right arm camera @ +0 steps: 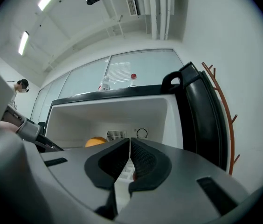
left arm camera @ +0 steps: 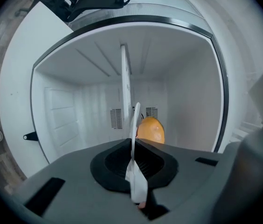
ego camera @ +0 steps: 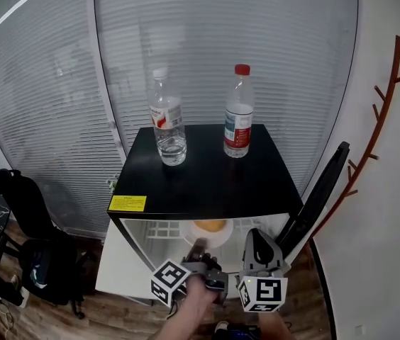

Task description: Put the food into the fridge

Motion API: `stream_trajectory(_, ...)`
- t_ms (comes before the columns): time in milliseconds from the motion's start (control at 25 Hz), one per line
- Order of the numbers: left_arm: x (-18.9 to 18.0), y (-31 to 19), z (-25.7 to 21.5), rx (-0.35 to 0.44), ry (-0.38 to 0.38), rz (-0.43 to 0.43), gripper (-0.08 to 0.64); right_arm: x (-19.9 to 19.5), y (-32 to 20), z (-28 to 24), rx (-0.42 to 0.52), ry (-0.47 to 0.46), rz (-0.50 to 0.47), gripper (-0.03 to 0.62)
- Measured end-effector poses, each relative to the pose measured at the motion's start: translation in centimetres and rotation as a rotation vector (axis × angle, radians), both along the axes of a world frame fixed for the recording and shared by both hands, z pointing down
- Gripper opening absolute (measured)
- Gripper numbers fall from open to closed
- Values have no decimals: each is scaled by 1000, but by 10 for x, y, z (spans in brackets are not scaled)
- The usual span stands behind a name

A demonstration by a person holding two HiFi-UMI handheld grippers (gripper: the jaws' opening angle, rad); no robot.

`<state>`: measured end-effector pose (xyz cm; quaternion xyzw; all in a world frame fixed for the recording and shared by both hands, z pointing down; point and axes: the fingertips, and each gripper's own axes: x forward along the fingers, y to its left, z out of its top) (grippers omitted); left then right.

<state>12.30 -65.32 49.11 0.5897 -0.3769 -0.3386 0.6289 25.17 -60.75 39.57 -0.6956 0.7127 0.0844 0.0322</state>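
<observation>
The black-topped mini fridge [ego camera: 207, 179] stands open, its door [ego camera: 320, 197] swung out to the right. Inside it a white plate [ego camera: 223, 238] carries a round orange piece of food [ego camera: 211, 226]. My left gripper [ego camera: 201, 252] reaches into the opening and is shut on the plate's near rim. In the left gripper view the rim [left arm camera: 132, 125] runs edge-on between the closed jaws [left arm camera: 132, 155], with the orange food [left arm camera: 150, 129] just behind it. My right gripper [ego camera: 257, 250] hovers beside the left, at the fridge's mouth. It [right arm camera: 129, 146] is shut with nothing in it.
Two water bottles stand on the fridge top, a white-capped one [ego camera: 168, 119] and a red-capped one [ego camera: 239, 112]. A black chair and a bag [ego camera: 40, 261] sit on the floor at the left. A red-brown coat rack [ego camera: 381, 112] rises on the right.
</observation>
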Motion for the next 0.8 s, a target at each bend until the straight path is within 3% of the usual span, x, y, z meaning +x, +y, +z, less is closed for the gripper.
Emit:
stream_trajectory(320,5,-9,-4,12,-7,-40,35,5,-28,-7,14,-16,-40,28)
stream_trajectory(800,4,-9,-6,48,10,-9,35,-6,-27,-8,12,-8,-45,28)
